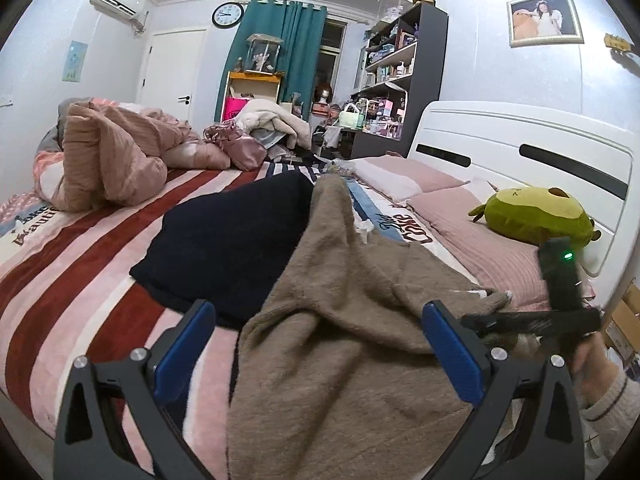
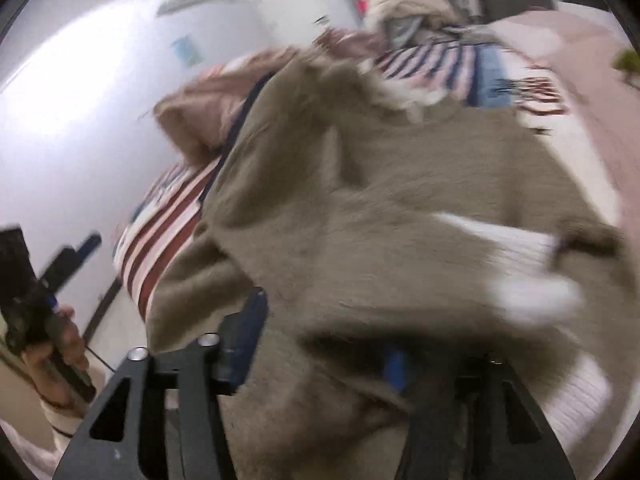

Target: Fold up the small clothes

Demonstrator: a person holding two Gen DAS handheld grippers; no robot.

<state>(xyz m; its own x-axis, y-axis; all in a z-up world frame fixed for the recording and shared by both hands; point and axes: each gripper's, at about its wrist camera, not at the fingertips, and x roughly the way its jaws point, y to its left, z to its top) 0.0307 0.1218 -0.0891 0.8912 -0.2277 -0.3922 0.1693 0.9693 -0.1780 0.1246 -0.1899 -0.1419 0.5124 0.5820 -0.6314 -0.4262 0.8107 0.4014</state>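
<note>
A: Left side?
B: Left claw (image 1: 320, 344) has its blue-padded fingers wide apart, straddling the fuzzy taupe knit sweater (image 1: 352, 320), which lies rumpled on the red-and-pink striped bedspread (image 1: 80, 264), partly over a dark navy folded garment (image 1: 228, 236).
A: Right side?
B: Right claw (image 2: 324, 344) is buried in the sweater's folds. The view is blurred; grip state cannot be determined. A green plush toy (image 1: 536, 216) lies by the headboard.
</note>
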